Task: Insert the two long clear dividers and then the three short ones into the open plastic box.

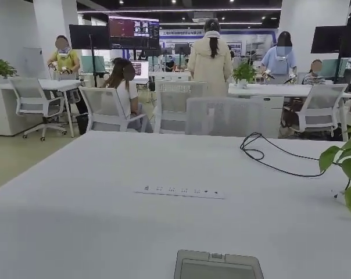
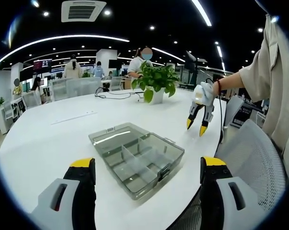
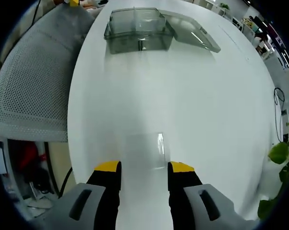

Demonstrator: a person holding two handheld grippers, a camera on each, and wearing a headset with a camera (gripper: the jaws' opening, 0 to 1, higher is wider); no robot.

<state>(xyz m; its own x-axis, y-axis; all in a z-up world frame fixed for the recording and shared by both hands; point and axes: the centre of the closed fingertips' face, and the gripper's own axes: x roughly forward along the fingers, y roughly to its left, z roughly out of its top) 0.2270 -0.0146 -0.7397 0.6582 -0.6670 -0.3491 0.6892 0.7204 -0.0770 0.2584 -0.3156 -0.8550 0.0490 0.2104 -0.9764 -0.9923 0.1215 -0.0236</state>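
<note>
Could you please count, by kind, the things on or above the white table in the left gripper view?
Open plastic box: 1
Potted plant: 1
Black cable: 1
Socket strip: 1
Tongs: 2, the left tongs and the right tongs
Total: 6

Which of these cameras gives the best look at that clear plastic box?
The left gripper view: the plastic box sits close, lid open, compartments visible from above. The right gripper view shows it far off. The head view catches a grey edge, probably its lid.
</note>
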